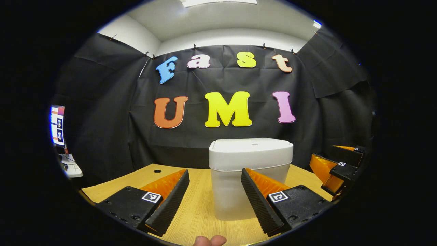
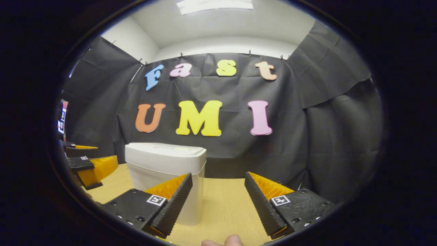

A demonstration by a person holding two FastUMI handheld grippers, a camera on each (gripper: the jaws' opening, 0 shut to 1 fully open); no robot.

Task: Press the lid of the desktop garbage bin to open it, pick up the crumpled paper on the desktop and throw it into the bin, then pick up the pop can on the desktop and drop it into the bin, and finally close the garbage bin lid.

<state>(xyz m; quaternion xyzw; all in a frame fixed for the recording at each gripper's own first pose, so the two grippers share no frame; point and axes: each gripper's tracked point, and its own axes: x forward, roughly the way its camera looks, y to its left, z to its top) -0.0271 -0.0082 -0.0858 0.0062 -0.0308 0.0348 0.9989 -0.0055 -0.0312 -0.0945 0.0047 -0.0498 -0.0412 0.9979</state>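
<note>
A white garbage bin [image 1: 250, 171] stands on the wooden desk [image 1: 201, 208] with its lid [image 1: 251, 146] down. My left gripper [image 1: 215, 177] is open in front of the bin, a little short of it, with nothing between its fingers. The right gripper view has the same bin [image 2: 165, 174] to the left of my right gripper [image 2: 218, 181], which is open and holds nothing. The right gripper [image 1: 336, 167] appears at the right edge of the left gripper view. The left gripper [image 2: 87, 164] shows at the left edge of the right gripper view.
Black cloth walls close the booth behind and beside the desk. A round cable hole [image 1: 157, 171] sits in the desk's far left part. A screen [image 1: 57, 124] stands outside the booth at the left. A fingertip [image 1: 209, 241] shows at the bottom of each view.
</note>
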